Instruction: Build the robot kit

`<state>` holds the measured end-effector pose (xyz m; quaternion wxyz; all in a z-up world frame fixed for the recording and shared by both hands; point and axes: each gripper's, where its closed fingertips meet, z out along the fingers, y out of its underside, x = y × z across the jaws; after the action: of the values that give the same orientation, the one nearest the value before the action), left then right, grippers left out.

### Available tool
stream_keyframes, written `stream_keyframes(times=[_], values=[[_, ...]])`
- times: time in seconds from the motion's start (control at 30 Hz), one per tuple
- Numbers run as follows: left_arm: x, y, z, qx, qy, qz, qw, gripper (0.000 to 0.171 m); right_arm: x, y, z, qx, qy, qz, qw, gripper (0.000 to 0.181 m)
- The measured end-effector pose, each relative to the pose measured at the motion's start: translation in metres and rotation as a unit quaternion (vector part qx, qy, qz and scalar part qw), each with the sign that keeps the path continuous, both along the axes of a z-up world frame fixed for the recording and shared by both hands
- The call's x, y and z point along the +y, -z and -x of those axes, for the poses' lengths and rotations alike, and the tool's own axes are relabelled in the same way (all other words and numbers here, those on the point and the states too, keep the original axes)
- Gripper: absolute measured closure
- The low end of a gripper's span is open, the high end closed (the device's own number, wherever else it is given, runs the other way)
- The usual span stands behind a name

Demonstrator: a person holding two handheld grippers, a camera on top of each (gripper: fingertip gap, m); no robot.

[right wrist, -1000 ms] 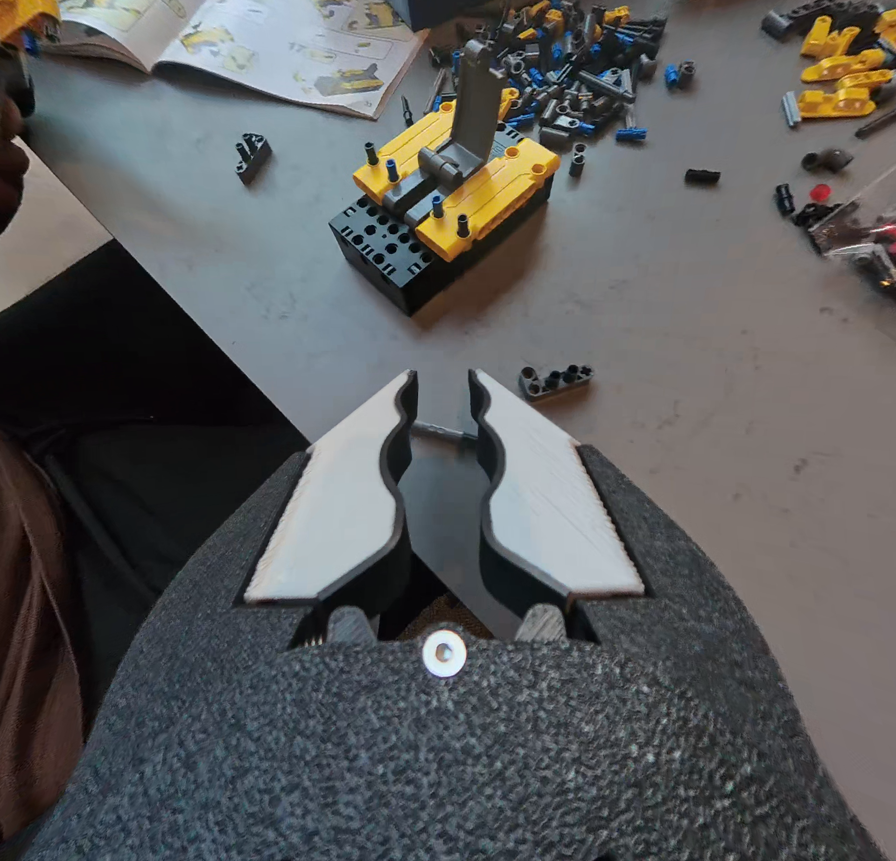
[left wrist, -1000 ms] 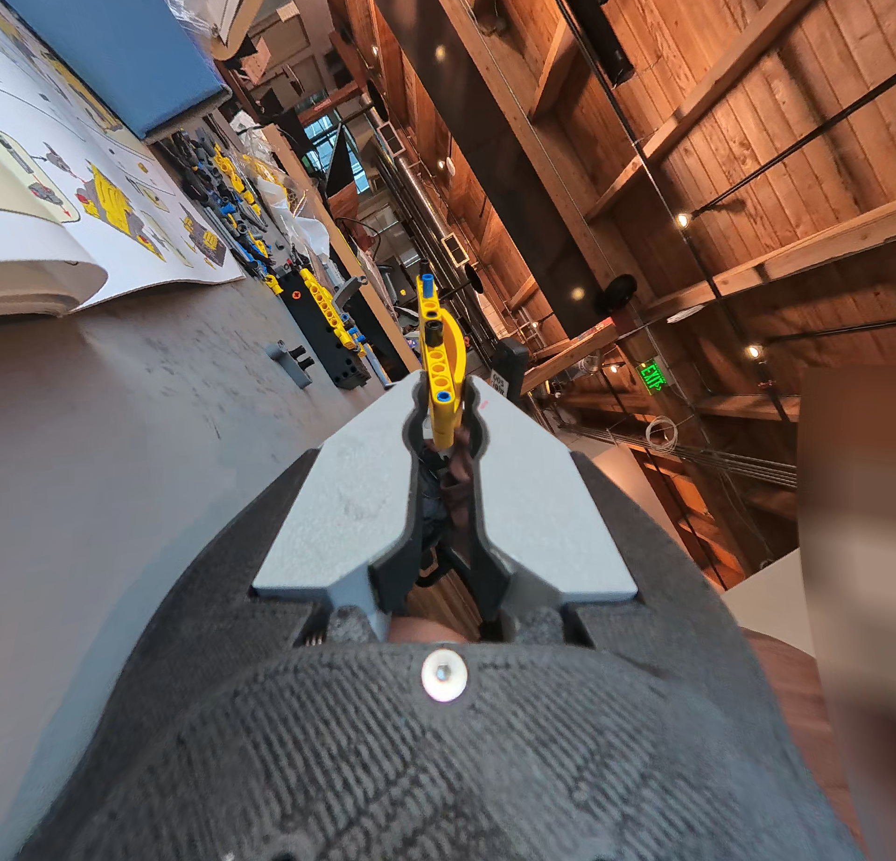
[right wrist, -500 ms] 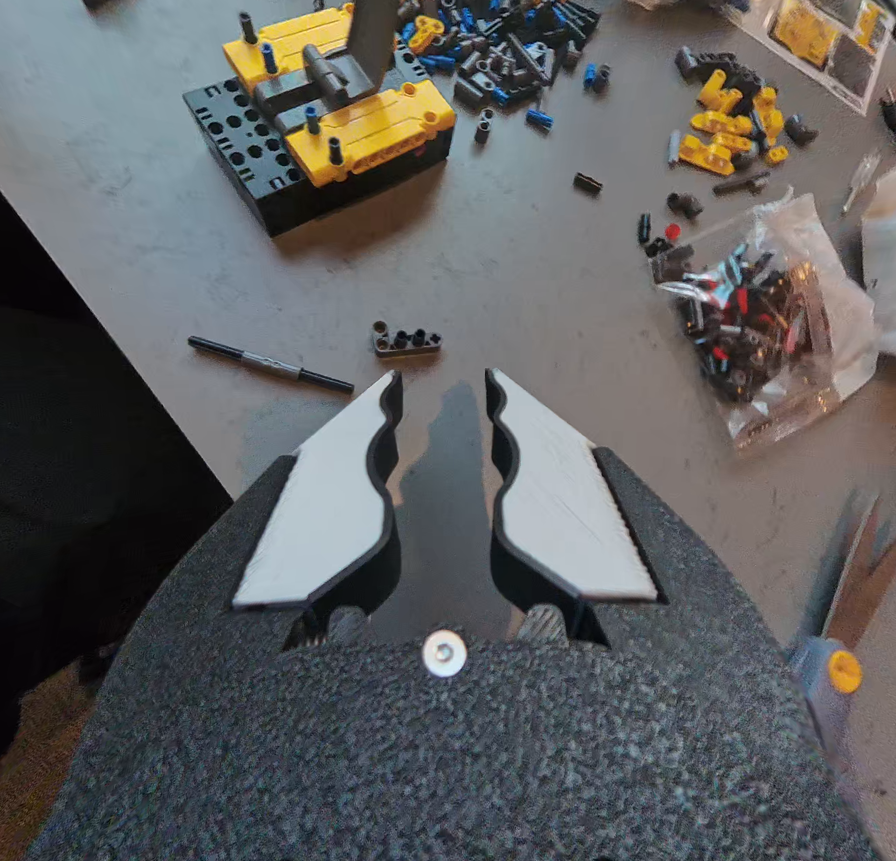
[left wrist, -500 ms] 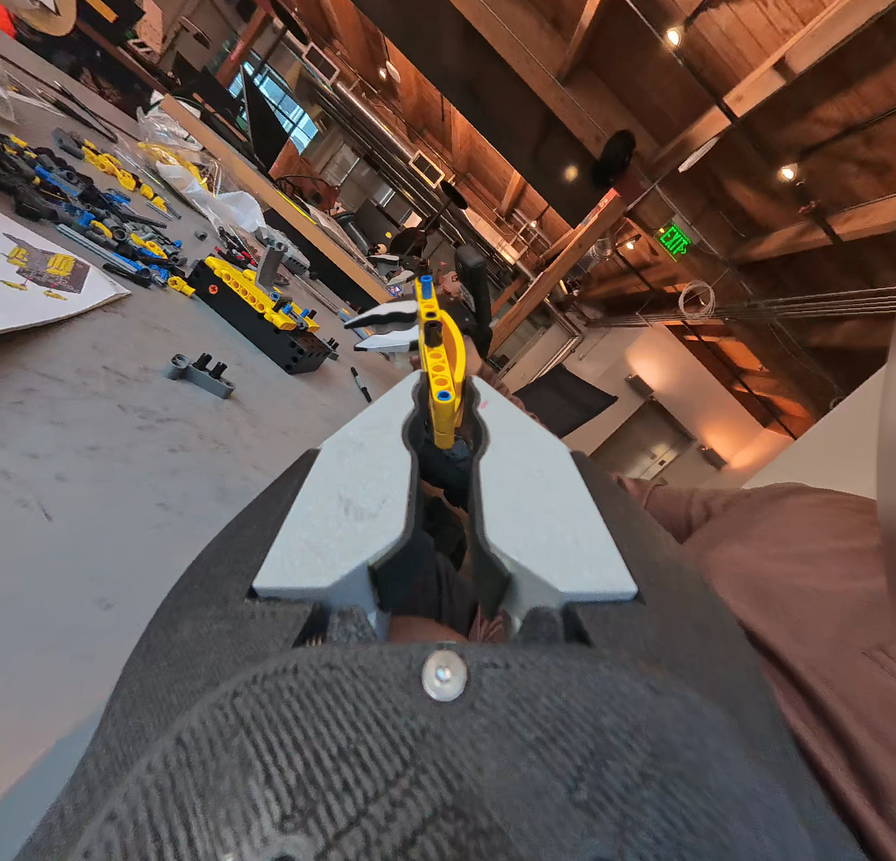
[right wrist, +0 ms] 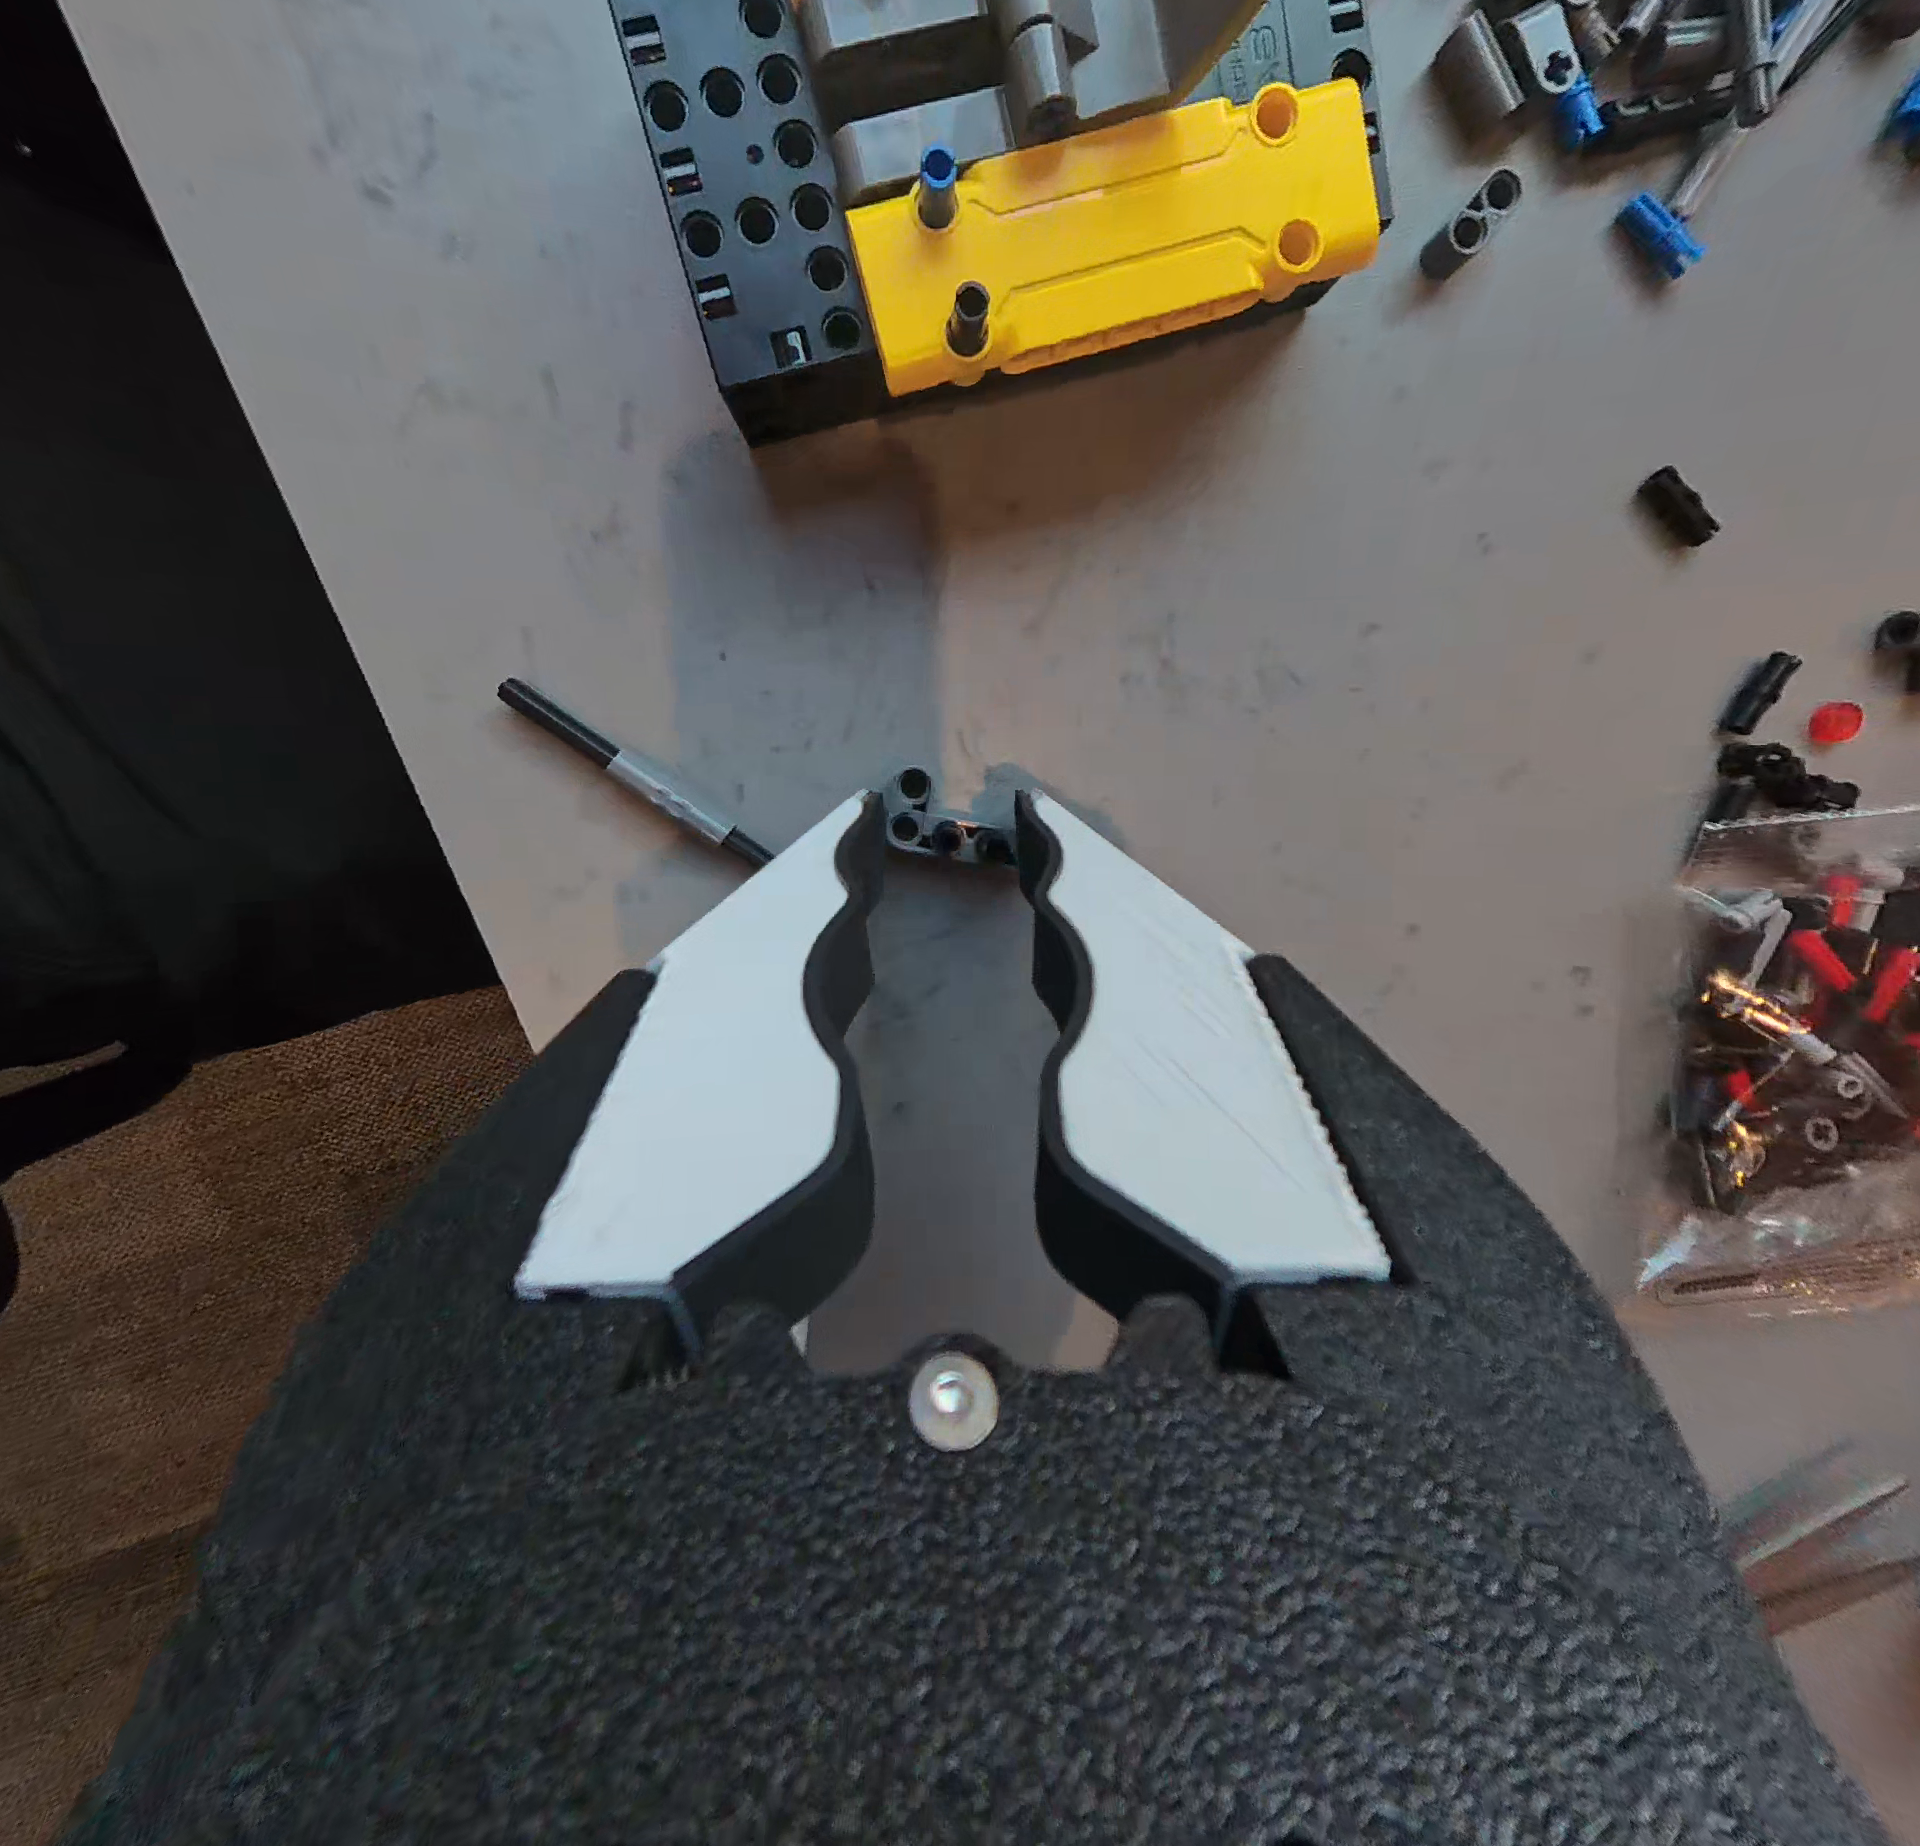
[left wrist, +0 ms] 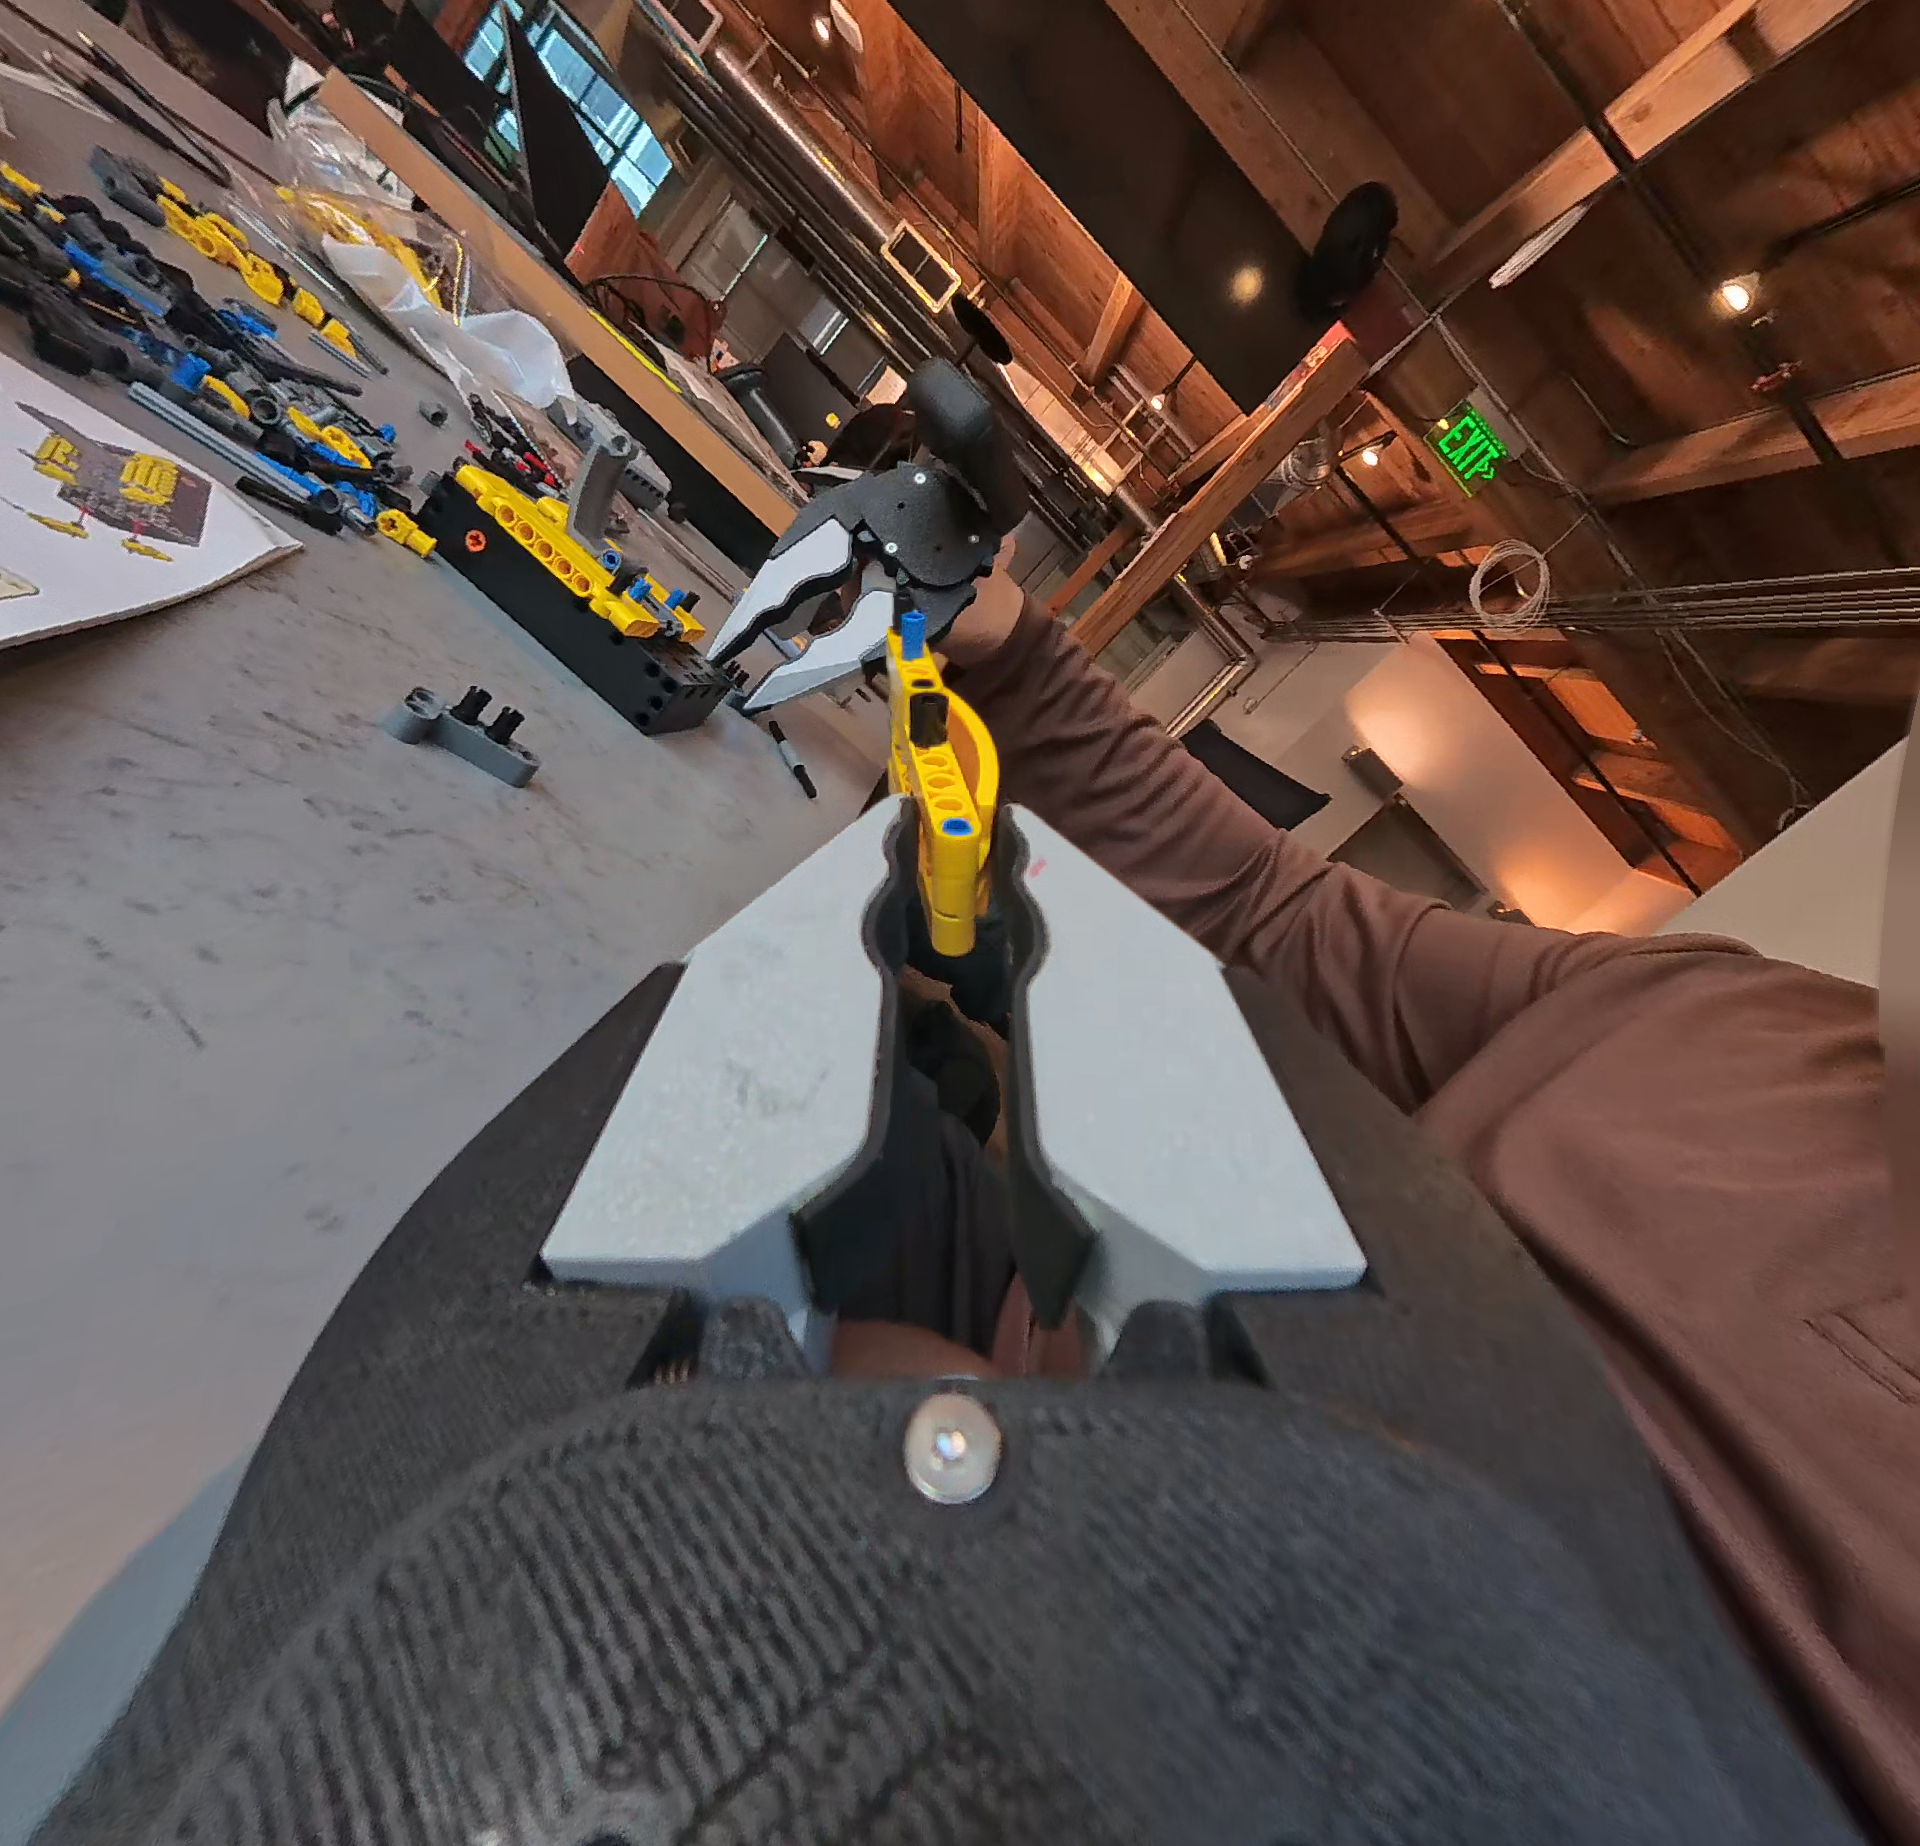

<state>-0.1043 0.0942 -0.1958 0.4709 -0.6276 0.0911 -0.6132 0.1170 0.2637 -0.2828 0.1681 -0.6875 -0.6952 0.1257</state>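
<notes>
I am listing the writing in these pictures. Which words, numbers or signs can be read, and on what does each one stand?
I do not copy writing out; these things bear it.
Green lit sign among the ceiling beams: clear letters.
Instruction booklet on the table: too small to read.
Black and yellow brick assembly: moulded marks on its grey top, partly hidden.

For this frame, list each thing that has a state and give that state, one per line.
left gripper: shut on the yellow curved piece, held off the table
yellow curved piece: clamped upright between the fingers, blue pin at its top
right gripper: open, fingers either side of the small grey beam
small grey beam: lying flat on the table, not gripped
black and yellow assembly: resting on the table, grey hinged plate raised
clear bag of parts: lying on the table
</notes>
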Motion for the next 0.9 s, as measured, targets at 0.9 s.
stream_keyframes(times=[0.9], values=[[0.000,0.009,-0.008,0.015,0.006,0.012,1.000,0.161,-0.018,-0.026,0.034,0.096,0.011,-0.009,0.995,0.174]])
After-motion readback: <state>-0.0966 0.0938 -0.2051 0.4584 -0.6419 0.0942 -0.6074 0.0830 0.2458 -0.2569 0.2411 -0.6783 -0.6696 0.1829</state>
